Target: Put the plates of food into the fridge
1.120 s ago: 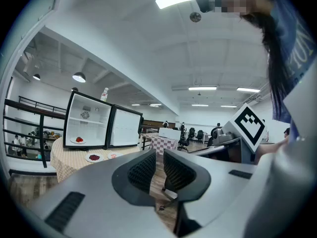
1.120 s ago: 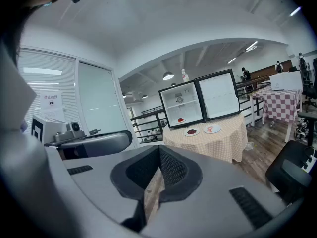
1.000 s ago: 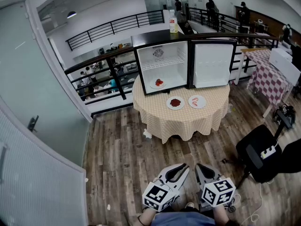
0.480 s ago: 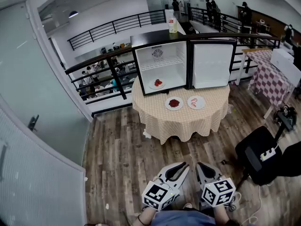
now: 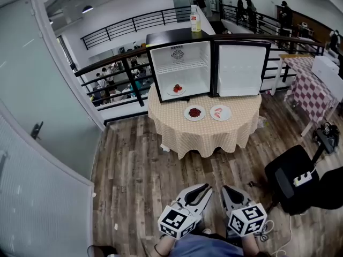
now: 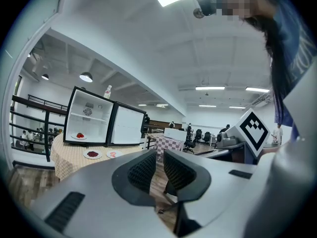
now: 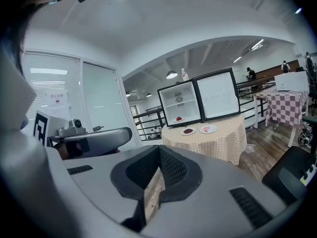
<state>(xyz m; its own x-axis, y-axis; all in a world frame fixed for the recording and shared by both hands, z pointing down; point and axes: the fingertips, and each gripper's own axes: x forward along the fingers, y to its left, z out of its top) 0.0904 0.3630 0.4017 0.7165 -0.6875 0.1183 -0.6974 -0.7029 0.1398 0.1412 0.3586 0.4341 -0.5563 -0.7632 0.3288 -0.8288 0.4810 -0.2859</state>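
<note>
A round worktop [image 5: 203, 135] under a checked cloth carries a small fridge [image 5: 185, 75] beside the balcony railing [image 5: 127, 74], with a bottle [image 5: 194, 20] standing on the fridge's roof. At left, one plate of red food [image 5: 176, 89] sits on the fridge floor. In front of it on the cloth, side by side, lie a plate of dark red food [image 5: 194, 113] and, to its right, a plate of pink food [image 5: 220, 112]. The fridge door [image 5: 240, 70] hangs open to the right. Well back from the worktop, over the wood floor [image 5: 139, 181], the left gripper [image 5: 202, 188] has its jaws all but together and empty. The right gripper [image 5: 227, 189] beside it has its jaws fully closed on nothing.
</note>
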